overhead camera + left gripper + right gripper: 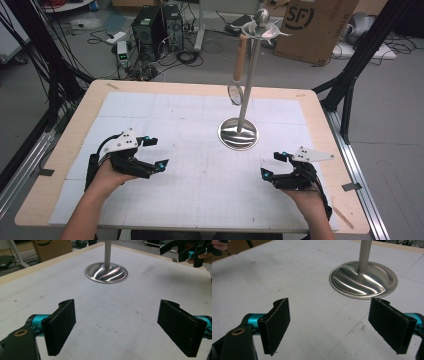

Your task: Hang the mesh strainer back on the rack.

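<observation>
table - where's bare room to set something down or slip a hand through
Most of the white gridded mat is bare: the whole far-left stretch, and the middle patch between the left gripper and right gripper, in front of the stand's round base. It is tightest at far centre-right, around the stand's pole and the strainer hanging from it.

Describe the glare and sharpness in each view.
High view: soft overall, with bright highlights on the stand's round base and top ball. Left gripper view: wavy glare streaks across the base; the open left gripper looks reasonably sharp. Right gripper view: strong white reflections on the base; the open right gripper looks crisp.
</observation>
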`<state>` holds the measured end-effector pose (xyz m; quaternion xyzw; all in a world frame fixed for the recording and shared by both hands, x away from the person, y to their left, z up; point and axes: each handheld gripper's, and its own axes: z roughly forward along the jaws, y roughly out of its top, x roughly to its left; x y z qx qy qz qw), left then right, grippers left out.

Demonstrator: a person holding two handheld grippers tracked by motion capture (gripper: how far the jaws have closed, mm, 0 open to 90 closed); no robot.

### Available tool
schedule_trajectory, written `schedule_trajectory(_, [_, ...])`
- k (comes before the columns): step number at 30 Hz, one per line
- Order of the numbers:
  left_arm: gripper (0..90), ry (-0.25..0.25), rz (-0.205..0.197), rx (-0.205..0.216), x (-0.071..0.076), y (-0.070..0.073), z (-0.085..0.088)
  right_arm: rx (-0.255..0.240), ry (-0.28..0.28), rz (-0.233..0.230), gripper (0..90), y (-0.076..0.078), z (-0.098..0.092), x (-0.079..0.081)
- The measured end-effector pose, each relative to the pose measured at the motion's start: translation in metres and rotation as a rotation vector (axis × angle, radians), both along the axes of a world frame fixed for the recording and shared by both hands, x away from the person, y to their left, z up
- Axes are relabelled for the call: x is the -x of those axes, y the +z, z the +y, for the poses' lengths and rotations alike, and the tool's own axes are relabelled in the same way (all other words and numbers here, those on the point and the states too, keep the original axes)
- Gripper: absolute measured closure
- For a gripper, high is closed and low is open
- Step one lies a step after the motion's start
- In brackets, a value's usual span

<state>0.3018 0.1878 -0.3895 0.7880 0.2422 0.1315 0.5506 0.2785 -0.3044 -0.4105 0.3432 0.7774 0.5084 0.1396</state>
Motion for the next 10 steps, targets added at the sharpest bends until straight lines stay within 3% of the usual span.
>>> schedule_trajectory(10, [15.8,0.008,0.006,-0.005,-0.0014,-0.0022,-0.0022,0.000,0.002,0.004,16.9,-0.0011,0.0006,-0.0007])
